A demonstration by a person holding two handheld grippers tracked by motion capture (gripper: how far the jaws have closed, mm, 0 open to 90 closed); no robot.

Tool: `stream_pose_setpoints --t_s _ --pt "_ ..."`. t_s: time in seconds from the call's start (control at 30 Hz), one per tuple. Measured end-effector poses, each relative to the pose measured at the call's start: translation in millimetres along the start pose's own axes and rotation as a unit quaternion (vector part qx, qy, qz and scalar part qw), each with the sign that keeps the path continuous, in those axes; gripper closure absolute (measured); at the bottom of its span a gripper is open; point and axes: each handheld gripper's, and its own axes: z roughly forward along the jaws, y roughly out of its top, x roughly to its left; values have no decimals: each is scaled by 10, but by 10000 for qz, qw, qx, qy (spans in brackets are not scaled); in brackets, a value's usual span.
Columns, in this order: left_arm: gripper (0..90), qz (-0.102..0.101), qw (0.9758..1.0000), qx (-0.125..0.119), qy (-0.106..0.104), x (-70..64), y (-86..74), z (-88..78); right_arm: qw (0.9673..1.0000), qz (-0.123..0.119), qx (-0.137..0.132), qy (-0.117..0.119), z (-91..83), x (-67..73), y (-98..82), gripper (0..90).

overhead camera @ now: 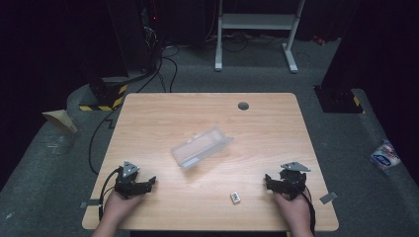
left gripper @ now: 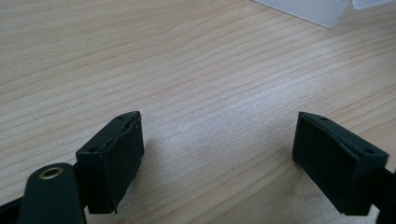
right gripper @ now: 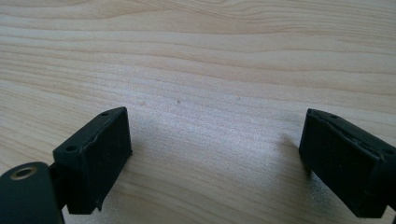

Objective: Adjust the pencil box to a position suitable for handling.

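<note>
On tabletop (overhead camera: 163,118): 1 clear plastic container (overhead camera: 201,147), centre; 1 small white block (overhead camera: 235,198) at 5 o'clock from it; 1 grey grommet (overhead camera: 243,105) at 1 o'clock. 2 grippers: left gripper (overhead camera: 148,183), right gripper (overhead camera: 270,181).

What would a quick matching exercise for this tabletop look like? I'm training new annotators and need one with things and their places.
Things:
1. clear plastic box
2. small white block
3. left gripper
4. dark round hole

Places:
A. near the table's far edge
B. near edge, by the left corner
C. middle of the table
D. near edge, between the grippers, closer to the right gripper

Pairs: 1-C, 2-D, 3-B, 4-A
</note>
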Motion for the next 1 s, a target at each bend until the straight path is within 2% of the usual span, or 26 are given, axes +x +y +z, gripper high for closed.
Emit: stream_pose_setpoints --t_s 0.67,0.93,1.0 --pt "174 20 10000 0 28 1 -4 -9 10000 -4 3 9 -1 0 0 90" --pt "245 -12 10000 -60 56 16 -14 -27 10000 -4 -5 7 0 0 0 91" --pt "271 -18 10000 -13 58 27 0 -32 10000 -7 -5 9 0 0 0 91"
